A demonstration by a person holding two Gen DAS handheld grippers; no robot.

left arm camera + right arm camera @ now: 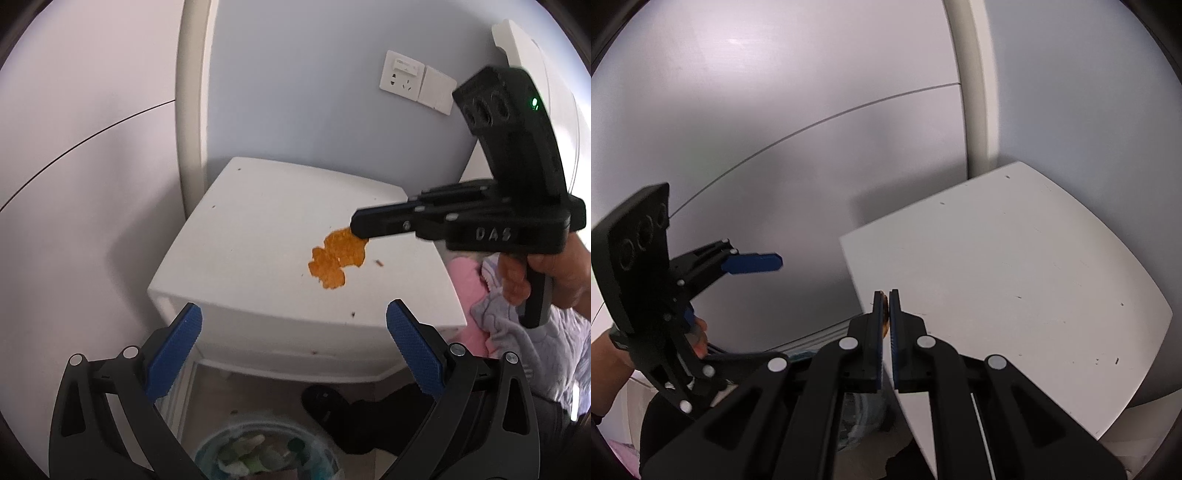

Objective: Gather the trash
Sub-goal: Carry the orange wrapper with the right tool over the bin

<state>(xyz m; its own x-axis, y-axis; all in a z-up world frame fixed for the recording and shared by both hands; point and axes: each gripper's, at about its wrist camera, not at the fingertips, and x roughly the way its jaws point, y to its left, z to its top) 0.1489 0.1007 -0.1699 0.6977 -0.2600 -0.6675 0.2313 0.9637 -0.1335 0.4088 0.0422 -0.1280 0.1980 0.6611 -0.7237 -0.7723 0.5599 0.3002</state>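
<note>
- The right gripper (885,295) pointed downward over the near edge of a white table (1015,266), its blue pads nearly together and pinched on an orange peel (885,314).
- In the left wrist view, the peel (334,258) hung from the right gripper's (356,229) tip above the table (258,221), its lower part loose and its upper edge clamped.
- A hand (546,269) wrapped the right gripper's handle from the right, fingers curled round the grip.
- The left gripper (293,321) pointed downward at the table's front edge, jaws wide apart and holding nothing.
- In the right wrist view, the left gripper (775,262) sat off to the left, well apart from the peel, with a hand (698,336) on its handle.
- A bin (266,454) with trash inside stood on the floor beneath the left gripper.
- A wall socket (402,75) sat on the wall behind the table.
</note>
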